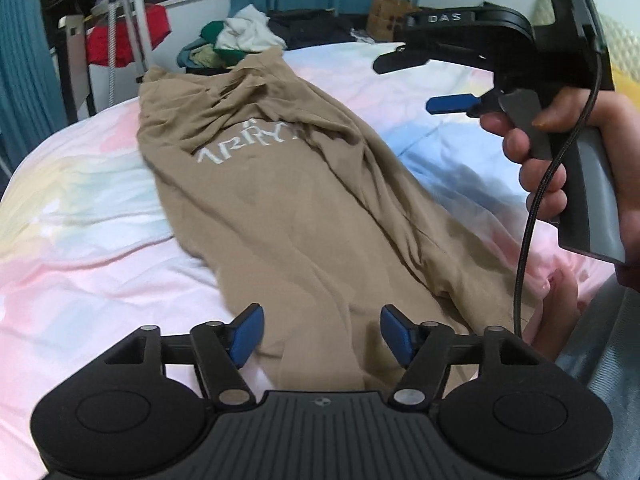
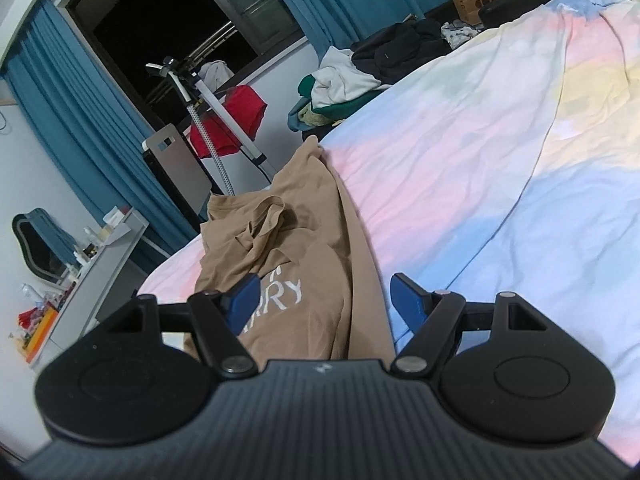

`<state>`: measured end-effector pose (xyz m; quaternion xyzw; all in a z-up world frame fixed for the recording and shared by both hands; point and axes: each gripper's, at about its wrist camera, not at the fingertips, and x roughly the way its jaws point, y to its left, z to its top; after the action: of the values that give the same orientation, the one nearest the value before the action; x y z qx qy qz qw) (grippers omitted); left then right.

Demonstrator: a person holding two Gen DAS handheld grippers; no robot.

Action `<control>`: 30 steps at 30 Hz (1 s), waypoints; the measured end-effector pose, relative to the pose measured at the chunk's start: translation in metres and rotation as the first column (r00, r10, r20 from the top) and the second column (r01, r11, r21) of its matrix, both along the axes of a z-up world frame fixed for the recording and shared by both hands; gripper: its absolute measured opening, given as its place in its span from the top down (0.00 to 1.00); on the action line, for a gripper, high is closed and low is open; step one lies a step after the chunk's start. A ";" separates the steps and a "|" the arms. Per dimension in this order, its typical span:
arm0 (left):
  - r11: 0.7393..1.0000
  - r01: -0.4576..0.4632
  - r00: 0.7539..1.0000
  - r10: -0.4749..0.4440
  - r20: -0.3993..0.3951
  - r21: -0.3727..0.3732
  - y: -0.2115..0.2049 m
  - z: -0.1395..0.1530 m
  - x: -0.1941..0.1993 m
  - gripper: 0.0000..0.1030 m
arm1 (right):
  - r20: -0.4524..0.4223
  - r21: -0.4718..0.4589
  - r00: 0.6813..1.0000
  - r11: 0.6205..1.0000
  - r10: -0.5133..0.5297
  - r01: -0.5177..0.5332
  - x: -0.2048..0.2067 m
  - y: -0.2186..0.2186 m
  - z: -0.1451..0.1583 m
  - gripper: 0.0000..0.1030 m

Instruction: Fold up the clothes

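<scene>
Tan cotton, the shirt (image 1: 276, 184) lies lengthwise on the pastel bedspread (image 1: 80, 208), already folded into a long strip, its near end under both tools. Left gripper (image 1: 322, 334) and right gripper (image 2: 324, 300) hang wide open, holding nothing. Best to pinch both near corners evenly before folding toward the lettering (image 1: 248, 148).

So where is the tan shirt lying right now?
The tan shirt lies spread lengthwise on the pastel bedspread. In the left wrist view its near end lies between the left gripper's open jaws; its far end reaches the bed's edge by the clothes pile.
</scene>
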<state>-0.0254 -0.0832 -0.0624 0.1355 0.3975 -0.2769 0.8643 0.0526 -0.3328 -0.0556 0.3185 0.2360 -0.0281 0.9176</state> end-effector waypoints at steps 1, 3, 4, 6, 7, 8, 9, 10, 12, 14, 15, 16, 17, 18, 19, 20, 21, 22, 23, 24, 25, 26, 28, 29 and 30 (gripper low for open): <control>1.000 0.003 1.000 -0.003 -0.008 0.003 0.001 -0.002 -0.001 0.34 | 0.000 0.000 1.000 1.000 -0.001 0.001 0.000 0.001 0.000 0.28; 1.000 0.013 1.000 -0.012 -0.018 0.028 -0.001 -0.007 -0.005 0.34 | -0.001 -0.002 1.000 1.000 -0.002 0.002 0.000 0.001 0.000 0.28; 0.999 0.015 1.000 -0.015 -0.012 0.042 -0.002 -0.011 -0.005 0.36 | -0.003 -0.003 1.000 1.000 -0.003 0.003 0.000 0.002 0.000 0.28; 0.998 0.016 1.000 -0.016 0.004 0.067 -0.007 -0.017 -0.001 0.43 | -0.007 -0.005 1.000 1.000 -0.002 0.002 0.000 0.002 -0.001 0.28; 0.997 0.011 1.000 -0.012 0.010 0.075 -0.008 -0.018 0.000 0.54 | -0.008 -0.006 1.000 1.000 -0.001 0.001 0.000 0.002 -0.001 0.28; 0.997 0.005 1.000 -0.006 0.016 0.081 -0.008 -0.018 0.001 0.60 | -0.010 -0.006 1.000 1.000 -0.001 0.001 0.000 0.002 -0.001 0.28; 0.996 -0.001 1.000 -0.001 0.022 0.086 -0.007 -0.017 0.001 0.70 | -0.009 -0.005 1.000 1.000 0.000 0.000 0.000 0.001 -0.001 0.28; 0.996 -0.008 1.000 0.005 0.025 0.089 -0.006 -0.015 0.001 0.80 | -0.009 -0.004 1.000 1.000 0.001 -0.001 0.000 0.001 -0.001 0.28; 0.996 -0.019 0.999 0.017 0.029 0.090 -0.003 -0.008 0.000 0.90 | -0.009 -0.001 1.000 1.000 0.002 -0.002 -0.001 0.000 -0.001 0.28; 0.996 -0.014 0.999 0.010 0.045 0.092 -0.002 0.001 -0.004 0.91 | -0.008 0.001 1.000 1.000 0.003 -0.003 -0.001 -0.001 -0.001 0.28; 0.996 -0.003 0.998 -0.002 0.059 0.091 -0.002 0.005 -0.007 0.93 | -0.008 0.003 1.000 1.000 0.004 -0.004 -0.001 -0.001 -0.001 0.28; 0.996 0.011 0.998 -0.017 0.068 0.090 -0.003 0.009 -0.010 0.95 | -0.008 0.004 1.000 1.000 0.004 -0.004 -0.001 -0.002 -0.001 0.28; 0.996 0.032 0.997 -0.038 0.066 0.086 -0.004 0.012 -0.014 0.97 | -0.007 0.006 1.000 1.000 0.005 -0.005 -0.001 -0.002 -0.001 0.28; 0.995 0.052 0.997 -0.057 0.059 0.082 -0.006 0.012 -0.017 0.97 | -0.007 0.008 1.000 1.000 0.007 -0.007 -0.001 -0.002 -0.001 0.28; 0.994 0.074 0.996 -0.079 0.052 0.084 -0.010 0.010 -0.020 0.97 | -0.006 0.010 1.000 1.000 0.009 -0.009 -0.002 -0.002 -0.001 0.28; 0.992 0.096 0.994 -0.100 0.046 0.086 -0.014 0.009 -0.024 0.97 | -0.005 0.009 1.000 1.000 0.013 -0.013 -0.002 -0.002 -0.001 0.28; 0.989 0.116 0.992 -0.119 0.036 0.091 -0.018 0.006 -0.027 0.97 | -0.006 0.008 1.000 1.000 0.020 -0.020 -0.002 -0.002 -0.001 0.28; 0.986 0.132 0.991 -0.134 0.019 0.100 -0.022 0.001 -0.028 0.96 | -0.008 0.006 1.000 1.000 0.028 -0.028 -0.002 -0.001 -0.001 0.28; 0.984 0.142 0.990 -0.143 -0.005 0.104 -0.025 -0.005 -0.028 0.96 | -0.011 0.005 0.999 0.999 0.043 -0.043 -0.001 -0.001 -0.001 0.28; 0.985 0.143 0.989 -0.140 -0.042 0.101 -0.027 -0.012 -0.026 0.95 | -0.016 0.002 0.998 0.998 0.056 -0.056 -0.001 0.000 -0.002 0.28; 0.985 0.141 0.988 -0.134 -0.078 0.098 -0.028 -0.018 -0.023 0.95 | -0.021 -0.001 0.997 0.998 0.068 -0.068 -0.001 0.001 -0.002 0.28; 0.987 0.133 0.987 -0.122 -0.108 0.092 -0.027 -0.022 -0.020 0.95 | -0.032 -0.007 0.996 0.996 0.084 -0.084 -0.001 0.002 -0.003 0.28; 0.992 0.118 0.986 -0.111 -0.126 0.049 -0.020 -0.020 -0.018 0.86 | -0.079 -0.014 0.988 0.991 0.135 -0.137 -0.004 0.003 -0.004 0.28; 0.993 0.114 0.986 -0.112 -0.125 0.010 -0.014 -0.014 -0.018 0.79 | -0.102 -0.016 0.982 0.986 0.161 -0.164 -0.005 0.004 -0.005 0.28; 0.993 0.112 0.986 -0.115 -0.117 -0.035 -0.006 -0.007 -0.020 0.64 | -0.126 -0.018 0.974 0.982 0.187 -0.190 -0.007 0.004 -0.006 0.28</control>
<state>-0.0451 -0.0888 -0.0691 0.1290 0.4358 -0.3389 0.8238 0.0460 -0.3286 -0.0612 0.2784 0.3213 0.0358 0.9044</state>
